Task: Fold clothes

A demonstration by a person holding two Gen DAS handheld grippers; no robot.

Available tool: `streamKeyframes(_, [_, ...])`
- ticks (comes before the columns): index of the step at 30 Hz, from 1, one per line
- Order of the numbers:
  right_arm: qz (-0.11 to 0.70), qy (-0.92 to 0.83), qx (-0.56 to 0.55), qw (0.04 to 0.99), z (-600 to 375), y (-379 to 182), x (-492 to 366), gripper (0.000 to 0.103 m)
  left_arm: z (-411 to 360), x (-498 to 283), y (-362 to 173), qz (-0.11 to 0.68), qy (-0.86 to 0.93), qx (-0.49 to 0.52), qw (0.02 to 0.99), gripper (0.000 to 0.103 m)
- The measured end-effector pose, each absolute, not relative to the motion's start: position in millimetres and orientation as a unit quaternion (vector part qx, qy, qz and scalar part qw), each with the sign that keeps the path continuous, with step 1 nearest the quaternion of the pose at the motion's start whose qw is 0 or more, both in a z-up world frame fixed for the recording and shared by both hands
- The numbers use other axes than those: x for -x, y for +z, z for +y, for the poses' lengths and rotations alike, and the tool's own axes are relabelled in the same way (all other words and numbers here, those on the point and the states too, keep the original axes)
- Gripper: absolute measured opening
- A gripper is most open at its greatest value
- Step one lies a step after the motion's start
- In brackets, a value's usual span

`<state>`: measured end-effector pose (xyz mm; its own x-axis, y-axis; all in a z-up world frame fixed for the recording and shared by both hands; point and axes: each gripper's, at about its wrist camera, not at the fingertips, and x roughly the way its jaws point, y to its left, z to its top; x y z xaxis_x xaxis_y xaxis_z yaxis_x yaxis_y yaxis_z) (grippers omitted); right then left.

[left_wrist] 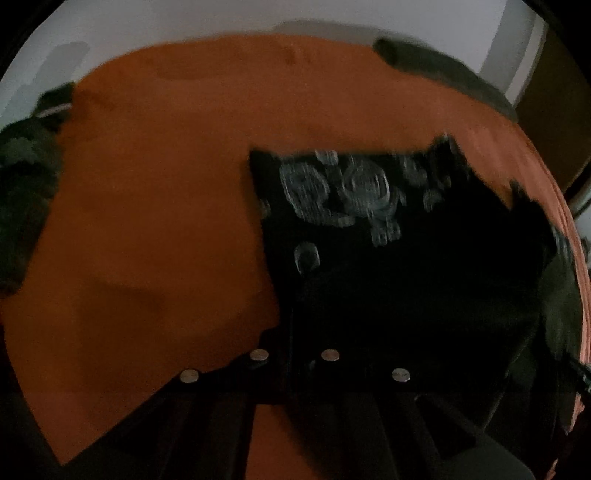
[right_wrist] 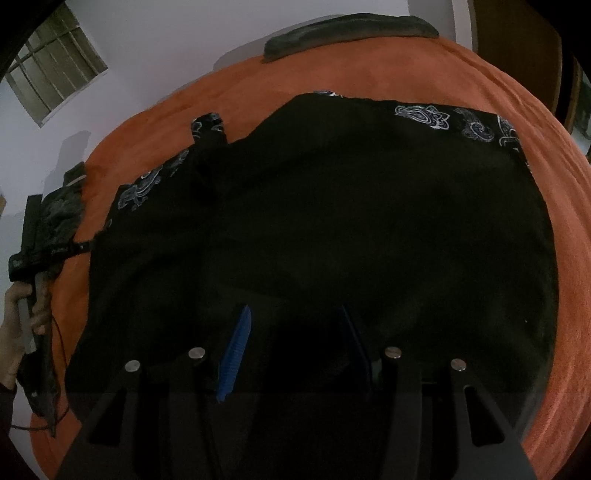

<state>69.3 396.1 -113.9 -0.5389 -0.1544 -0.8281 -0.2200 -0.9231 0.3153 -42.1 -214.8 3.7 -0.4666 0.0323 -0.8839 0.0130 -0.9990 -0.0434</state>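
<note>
From the left wrist view we see a wide stretch of bare orange bedspread [left_wrist: 155,206] to the left of the black garment [left_wrist: 388,258], running back to the pale wall [left_wrist: 221,22]. A dark pillow [left_wrist: 436,70] lies along the bed's far edge, and a heap of dark clothing [left_wrist: 22,184] sits at the left edge. In the right wrist view the garment [right_wrist: 332,221] covers most of the bed, leaving only a band of orange [right_wrist: 576,295] on its right and a strip on its left, where the left hand-held gripper [right_wrist: 48,251] reaches its edge, held by a bare hand [right_wrist: 22,317].

The garment is black with a pale paisley print showing at its far corners and left edge; it lies mostly flat, with soft folds.

The right hand-held gripper [right_wrist: 295,343] has its blue-padded fingers [right_wrist: 236,350] spread apart over the cloth. The left hand-held gripper [left_wrist: 295,332] is dark and blurred against the cloth, so we cannot tell whether it is clamped, though it seems to meet the garment's near edge
</note>
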Motion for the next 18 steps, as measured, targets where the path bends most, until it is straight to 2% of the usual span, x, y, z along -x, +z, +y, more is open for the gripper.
streamKeyframes(6, [0.185,0.852,0.488,0.025,395.8,-124.9,-69.0,0.049,-211.2,70.8,34.4,0.009,0.875,0.484,0.002,0.001])
streamKeyframes(11, [0.160,0.854,0.494,0.026,389.8,-135.9,-69.1,0.049,-191.7,99.9,19.0,0.085,0.863,0.497,-0.024,0.006])
streamKeyframes(13, [0.143,0.857,0.494,0.027,385.7,-138.9,-69.9,0.049,-192.5,110.3,-1.4,0.093,0.845,0.526,-0.040,0.006])
streamKeyframes(15, [0.140,0.857,0.495,0.026,385.0,-140.5,-71.1,0.049,-197.3,117.5,-19.3,0.095,0.827,0.552,-0.057,0.012])
streamKeyframes(16, [0.140,0.857,0.495,0.025,385.5,-141.1,-71.7,0.049,-203.2,116.6,-22.3,0.085,0.826,0.554,-0.065,0.020])
streamKeyframes(17, [0.142,0.857,0.495,0.024,386.7,-141.3,-72.3,0.049,-209.1,115.3,-24.4,0.076,0.825,0.555,-0.074,0.033])
streamKeyframes(18, [0.144,0.856,0.496,0.022,387.9,-141.5,-72.9,0.049,-215.1,111.9,-21.2,0.066,0.829,0.550,-0.082,0.039])
